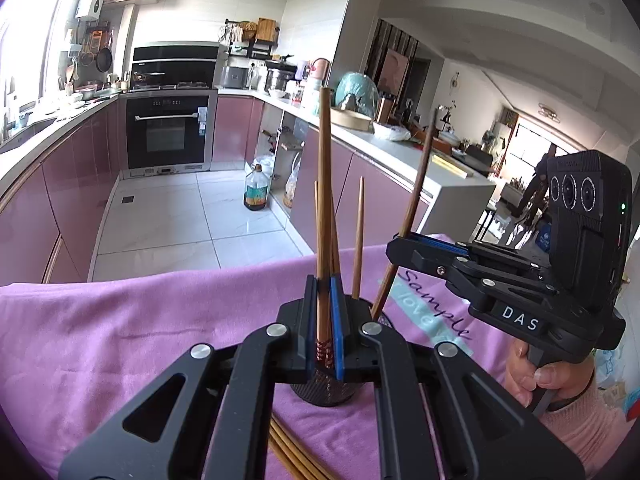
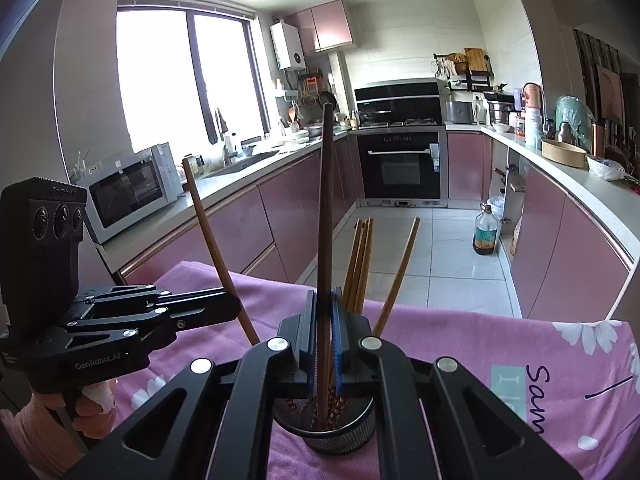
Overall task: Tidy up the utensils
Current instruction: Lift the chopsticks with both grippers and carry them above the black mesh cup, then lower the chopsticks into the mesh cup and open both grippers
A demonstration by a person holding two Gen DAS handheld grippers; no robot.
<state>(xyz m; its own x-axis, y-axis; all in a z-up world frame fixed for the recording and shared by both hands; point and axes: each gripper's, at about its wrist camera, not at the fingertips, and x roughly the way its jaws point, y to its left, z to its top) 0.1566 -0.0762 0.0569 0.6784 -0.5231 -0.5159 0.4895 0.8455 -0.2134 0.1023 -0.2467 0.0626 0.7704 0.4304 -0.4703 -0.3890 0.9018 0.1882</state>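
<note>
Chopsticks (image 1: 360, 236) stand bunched in a round black mesh holder (image 2: 340, 438) that sits on a table draped with a pink cloth (image 1: 140, 320) printed with white flowers and dark script; behind it runs a kitchen of pink cabinets, with a black oven (image 2: 402, 164) at the far end, a microwave (image 2: 128, 190) on the counter under the window, and a brown bottle (image 2: 485, 232) on the tiled floor. The left gripper (image 1: 323, 312) has its blue-padded jaws closed on a light brown chopstick (image 1: 323, 208) that stands nearly upright, its patterned lower end down in the holder. The right gripper (image 2: 323, 340) is clamped on a darker chopstick (image 2: 325, 208), also upright with its lower end inside the holder. More loose chopsticks (image 1: 288, 452) lie flat on the cloth just under the left gripper, near the holder's base. Several others lean in the holder, tips fanning outward.
</note>
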